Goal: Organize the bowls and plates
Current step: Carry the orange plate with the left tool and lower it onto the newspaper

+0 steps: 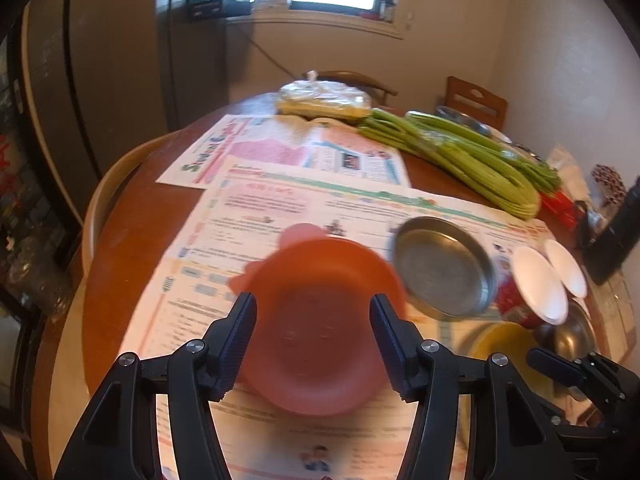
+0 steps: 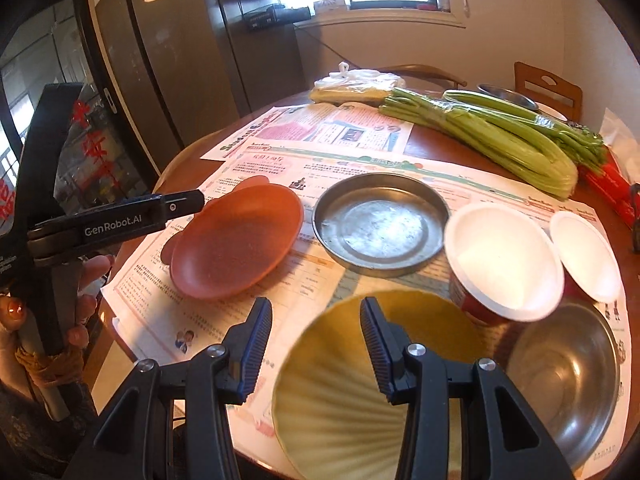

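An orange plastic plate (image 1: 316, 320) (image 2: 236, 240) lies on newspaper. My left gripper (image 1: 314, 334) is open, its fingers hovering on either side of the plate; it shows at the left in the right wrist view (image 2: 176, 206). A round metal pan (image 1: 444, 266) (image 2: 380, 222) sits to the plate's right. My right gripper (image 2: 316, 344) is open above the near rim of a yellow ribbed plate (image 2: 372, 384) (image 1: 504, 344). Two white-lidded red bowls (image 2: 504, 264) (image 2: 584, 256) and a steel bowl (image 2: 564, 372) sit to the right.
Newspaper sheets (image 2: 328, 132) cover the round wooden table (image 1: 132, 208). Celery bunches (image 2: 500, 136) and a plastic bag (image 2: 356, 84) lie at the back. A chair (image 2: 548, 88) and a steel bowl (image 2: 508, 96) stand behind. A fridge (image 2: 168, 60) stands to the left.
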